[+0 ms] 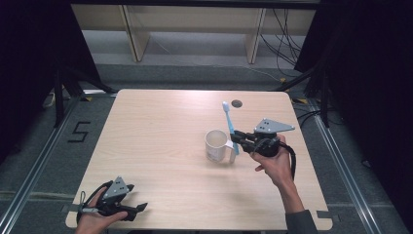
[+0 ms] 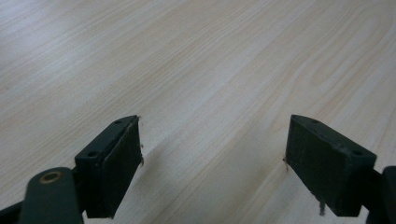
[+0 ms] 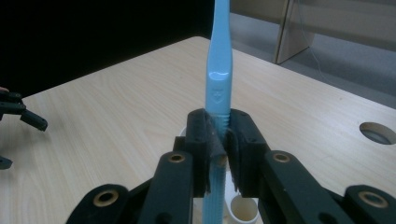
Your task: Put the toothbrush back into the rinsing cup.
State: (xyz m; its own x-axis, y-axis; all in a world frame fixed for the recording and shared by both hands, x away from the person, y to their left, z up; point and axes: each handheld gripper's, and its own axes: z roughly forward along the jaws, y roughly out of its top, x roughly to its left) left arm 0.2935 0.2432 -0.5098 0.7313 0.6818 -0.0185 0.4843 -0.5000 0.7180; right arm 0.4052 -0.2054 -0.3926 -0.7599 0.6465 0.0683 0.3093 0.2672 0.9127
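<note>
A light blue toothbrush point(image 1: 229, 124) with a white head stands nearly upright, and my right gripper point(image 1: 237, 140) is shut on its handle. In the right gripper view the pads pinch the toothbrush point(image 3: 219, 70) from both sides, with my right gripper point(image 3: 218, 144) right above a white mug point(image 3: 244, 208). The white mug point(image 1: 216, 145) stands on the table just left of that gripper, and the brush's lower end hangs by its rim. My left gripper point(image 1: 141, 209) rests near the table's front left corner, open and empty; its jaws point(image 2: 212, 161) stand wide over bare wood.
The light wooden table point(image 1: 160, 141) has a round cable hole point(image 1: 236, 103) near its far edge. Black curtains stand at both sides, and wooden shelving legs and cables lie on the floor beyond the table.
</note>
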